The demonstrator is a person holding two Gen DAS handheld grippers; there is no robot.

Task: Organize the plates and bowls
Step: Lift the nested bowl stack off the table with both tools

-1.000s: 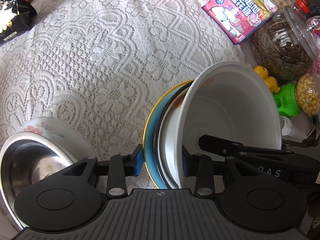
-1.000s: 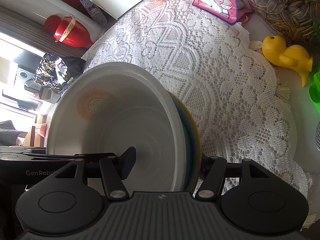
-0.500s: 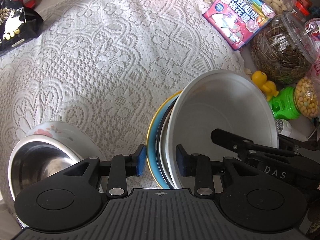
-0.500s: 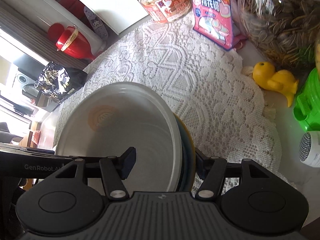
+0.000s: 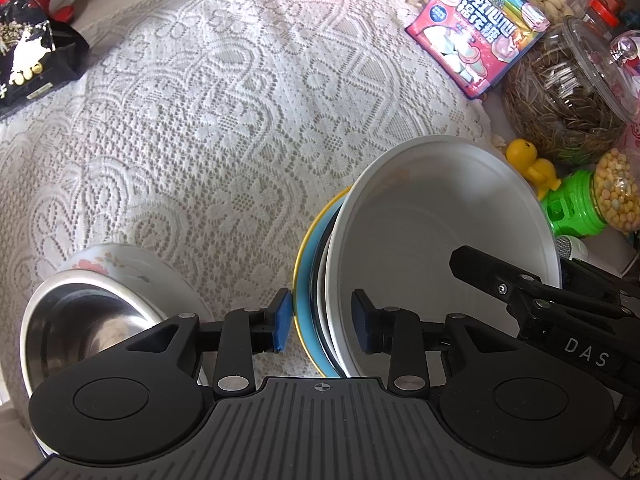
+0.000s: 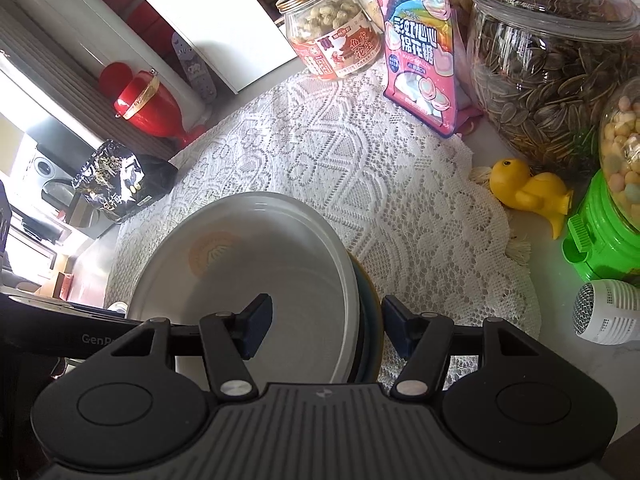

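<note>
**Desk:** What does the left wrist view show?

**Photographer:** A stack of dishes (image 5: 400, 248) sits tipped up on edge over the lace cloth (image 5: 240, 120) on the worktop. A white bowl (image 5: 440, 220) is on top, a yellow-rimmed blue plate (image 5: 306, 280) at the bottom, and a dark-rimmed dish between them. The left hand-held gripper (image 5: 322, 322) has just been closing, with the stack's rim between its jaws. One blue pad lies against the blue plate's underside and the other is inside the bowl, so it grips the stack.

**Desk:** And the right one?

**Photographer:** The right hand-held gripper (image 6: 326, 328) clamps the same stack from the opposite side. One of its fingers is inside the white bowl and the other is behind the plates. Whether the stack's lower edge touches the cloth cannot be told.

**Desk:** Are there other dishes?

**Photographer:** A steel bowl (image 5: 80, 320) is nested in a flowered bowl (image 5: 120, 260) on the cloth, just beside the left hand-held gripper and apart from the stack.

**Desk:** What is in the background?

**Photographer:** A yellow toy duck (image 6: 524, 192) stands at the cloth's fringe. Beyond it are a pink sweets bag (image 6: 420, 60), a glass jar of sunflower seeds (image 6: 552, 80) and a jar of peanuts (image 6: 332, 36). A black packet (image 6: 116, 180) lies at the far side of the cloth.
</note>
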